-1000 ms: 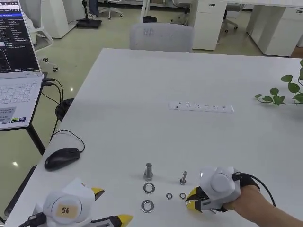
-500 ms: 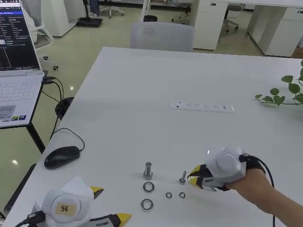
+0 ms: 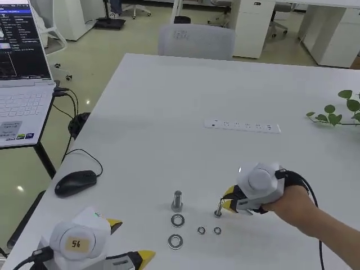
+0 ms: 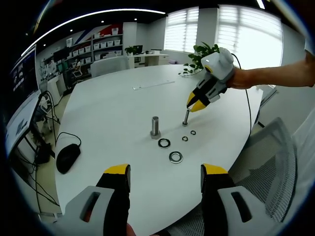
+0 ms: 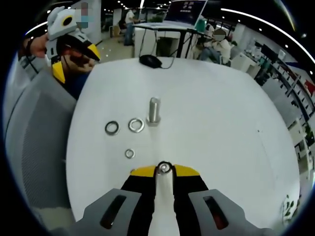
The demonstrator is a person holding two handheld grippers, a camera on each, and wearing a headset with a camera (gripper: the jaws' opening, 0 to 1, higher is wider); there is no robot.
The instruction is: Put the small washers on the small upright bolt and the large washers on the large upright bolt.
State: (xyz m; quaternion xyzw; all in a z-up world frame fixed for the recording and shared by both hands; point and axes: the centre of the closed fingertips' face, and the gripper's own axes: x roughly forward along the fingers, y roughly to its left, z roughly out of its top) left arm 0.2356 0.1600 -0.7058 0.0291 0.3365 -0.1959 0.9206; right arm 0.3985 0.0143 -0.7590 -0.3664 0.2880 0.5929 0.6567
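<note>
My right gripper (image 3: 226, 201) has its jaws pinched narrow on what looks like a small silver ring washer (image 5: 164, 168), tiny in my view, just above the small upright steel bolt (image 3: 218, 211). The large upright steel bolt (image 3: 178, 199) stands near it on the white surface (image 3: 169, 112). Two large silver washers (image 3: 178, 220) and two small washers (image 3: 201, 230) lie in front. My left gripper (image 4: 165, 171) hovers at the near edge, jaws wide.
</note>
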